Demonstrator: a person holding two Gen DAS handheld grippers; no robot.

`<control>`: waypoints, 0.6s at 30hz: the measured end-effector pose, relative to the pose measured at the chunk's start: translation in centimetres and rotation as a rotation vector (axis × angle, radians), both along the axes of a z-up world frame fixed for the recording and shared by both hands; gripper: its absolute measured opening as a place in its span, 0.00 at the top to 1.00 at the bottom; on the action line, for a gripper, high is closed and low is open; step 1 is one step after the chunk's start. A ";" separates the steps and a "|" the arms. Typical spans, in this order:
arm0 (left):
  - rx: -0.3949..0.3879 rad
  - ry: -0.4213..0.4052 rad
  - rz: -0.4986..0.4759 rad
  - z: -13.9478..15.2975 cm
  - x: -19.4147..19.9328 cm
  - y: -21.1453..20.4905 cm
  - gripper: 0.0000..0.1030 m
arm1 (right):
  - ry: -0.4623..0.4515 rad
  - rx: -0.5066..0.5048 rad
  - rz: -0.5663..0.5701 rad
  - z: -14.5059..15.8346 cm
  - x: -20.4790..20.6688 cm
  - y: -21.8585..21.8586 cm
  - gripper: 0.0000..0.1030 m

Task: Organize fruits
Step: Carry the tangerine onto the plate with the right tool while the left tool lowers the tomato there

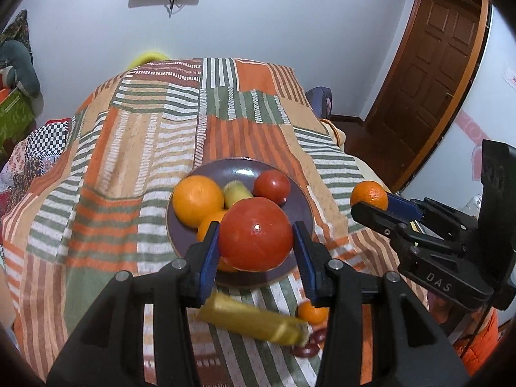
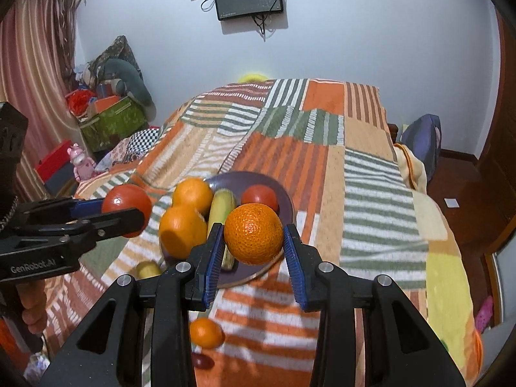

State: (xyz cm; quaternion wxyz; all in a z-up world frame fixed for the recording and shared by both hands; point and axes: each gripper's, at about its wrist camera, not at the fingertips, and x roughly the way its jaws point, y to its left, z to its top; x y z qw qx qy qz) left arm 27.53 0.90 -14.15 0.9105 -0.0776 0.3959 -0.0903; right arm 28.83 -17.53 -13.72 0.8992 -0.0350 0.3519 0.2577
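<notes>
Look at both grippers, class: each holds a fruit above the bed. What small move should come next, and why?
Probably lower the left gripper and set its red tomato onto the purple plate. It hangs right over the plate, where some fruit already lies, while the right gripper holds its orange at the plate's near edge.

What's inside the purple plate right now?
The round purple plate holds two big oranges, a yellowish-green banana and a red tomato. The held orange covers part of the plate's front.
</notes>
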 end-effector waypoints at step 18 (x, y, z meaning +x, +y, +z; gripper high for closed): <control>0.058 0.048 0.019 -3.7 6.8 1.6 0.57 | 0.047 -0.030 0.043 -2.8 4.3 3.0 0.67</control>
